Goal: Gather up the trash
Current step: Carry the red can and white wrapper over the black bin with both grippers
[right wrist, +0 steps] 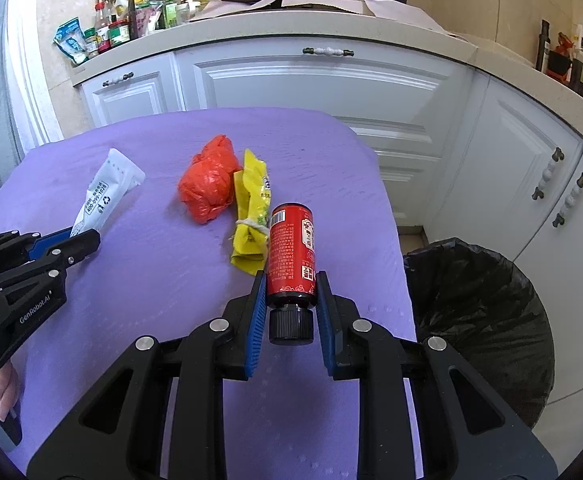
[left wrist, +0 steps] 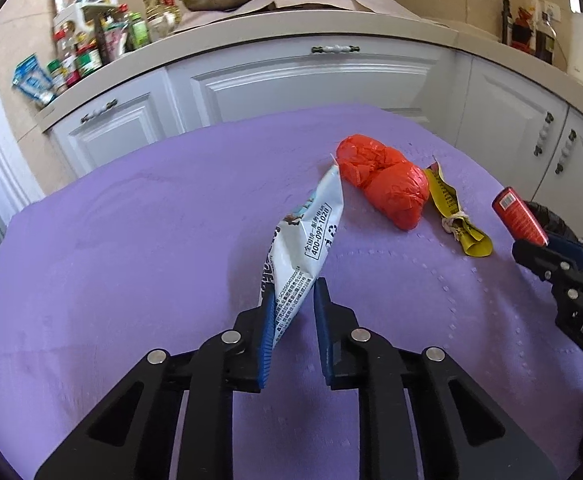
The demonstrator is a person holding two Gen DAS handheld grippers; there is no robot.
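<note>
Near the table's right edge, right gripper (right wrist: 291,300) clamping red bottle (right wrist: 292,248), left gripper (left wrist: 292,300) seemingly pinching white wrapper (left wrist: 307,236), purple cloth (left wrist: 131,240) bare leftward.

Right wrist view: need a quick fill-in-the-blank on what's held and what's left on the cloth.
1. The right gripper is shut on a red ____.
2. The left gripper holds a white ____.
3. The orange bag lies on a ____ cloth.
4. The bin has a ____ liner.

Missing: bottle; wrapper; purple; black
</note>
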